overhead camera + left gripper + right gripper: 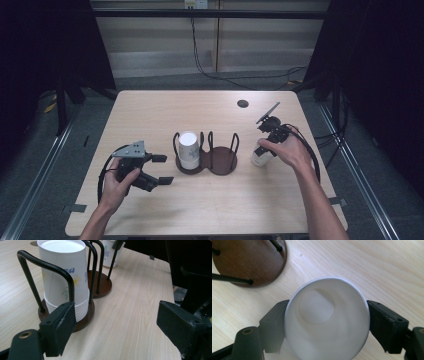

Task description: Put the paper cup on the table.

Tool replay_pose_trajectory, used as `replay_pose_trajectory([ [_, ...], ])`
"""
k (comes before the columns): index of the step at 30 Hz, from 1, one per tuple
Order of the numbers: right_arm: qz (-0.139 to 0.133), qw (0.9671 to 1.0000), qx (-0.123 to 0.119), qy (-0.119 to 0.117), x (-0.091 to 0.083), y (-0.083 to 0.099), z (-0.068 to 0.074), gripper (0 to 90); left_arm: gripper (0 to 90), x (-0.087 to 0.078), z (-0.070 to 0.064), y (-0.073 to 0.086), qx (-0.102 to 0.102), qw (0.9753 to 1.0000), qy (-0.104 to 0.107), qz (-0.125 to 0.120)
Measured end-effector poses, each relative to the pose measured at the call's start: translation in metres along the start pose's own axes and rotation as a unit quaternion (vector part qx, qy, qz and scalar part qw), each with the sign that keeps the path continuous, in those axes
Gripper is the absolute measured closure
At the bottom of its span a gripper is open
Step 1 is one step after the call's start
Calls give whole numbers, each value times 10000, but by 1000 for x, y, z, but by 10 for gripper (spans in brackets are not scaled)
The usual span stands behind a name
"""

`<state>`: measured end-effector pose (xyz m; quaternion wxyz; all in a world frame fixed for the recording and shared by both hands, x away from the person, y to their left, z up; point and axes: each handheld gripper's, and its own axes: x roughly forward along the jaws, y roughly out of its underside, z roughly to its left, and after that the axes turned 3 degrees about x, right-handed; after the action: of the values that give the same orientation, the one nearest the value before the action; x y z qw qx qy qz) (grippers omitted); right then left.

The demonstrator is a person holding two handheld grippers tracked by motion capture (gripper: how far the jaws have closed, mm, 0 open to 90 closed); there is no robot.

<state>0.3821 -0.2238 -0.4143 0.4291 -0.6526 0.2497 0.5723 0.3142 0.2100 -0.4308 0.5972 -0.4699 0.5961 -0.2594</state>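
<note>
A dark cup holder (220,161) with two round bases and black wire loops stands mid-table. Its left base carries a stack of upside-down white paper cups (189,149), seen close up as the cup stack (66,277) with a flower print. The right base (249,262) is bare. Just right of the holder, a single white paper cup (260,157) stands mouth up on the table. My right gripper (263,150) is shut on this cup (327,322), one jaw on each side. My left gripper (165,169) is open, left of the holder, with nothing between its jaws.
A small dark round hole (243,103) sits in the tabletop at the back right. Bare wood lies in front of the holder and along the table's near edge (200,232). Black cables (225,75) run over the floor behind the table.
</note>
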Motion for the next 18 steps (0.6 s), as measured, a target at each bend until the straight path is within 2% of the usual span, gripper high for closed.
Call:
replay_pose_trajectory([
  [10, -237, 9996, 88, -91, 3, 2, -1, 170, 159, -1, -1, -1, -1, 10000, -25, -16],
  [15, -370, 9989, 134, -265, 3, 4, 0, 150, 159, -1, -1, 0, -1, 10000, -19, -3],
  [16, -346, 9990, 109, -262, 3, 4, 0, 141, 159, 0, -2, 0, -39, 10000, -8, -15],
  [18, -389, 9988, 146, -274, 4, 5, 0, 148, 159, -1, -1, 0, 14, 10000, -22, -5],
])
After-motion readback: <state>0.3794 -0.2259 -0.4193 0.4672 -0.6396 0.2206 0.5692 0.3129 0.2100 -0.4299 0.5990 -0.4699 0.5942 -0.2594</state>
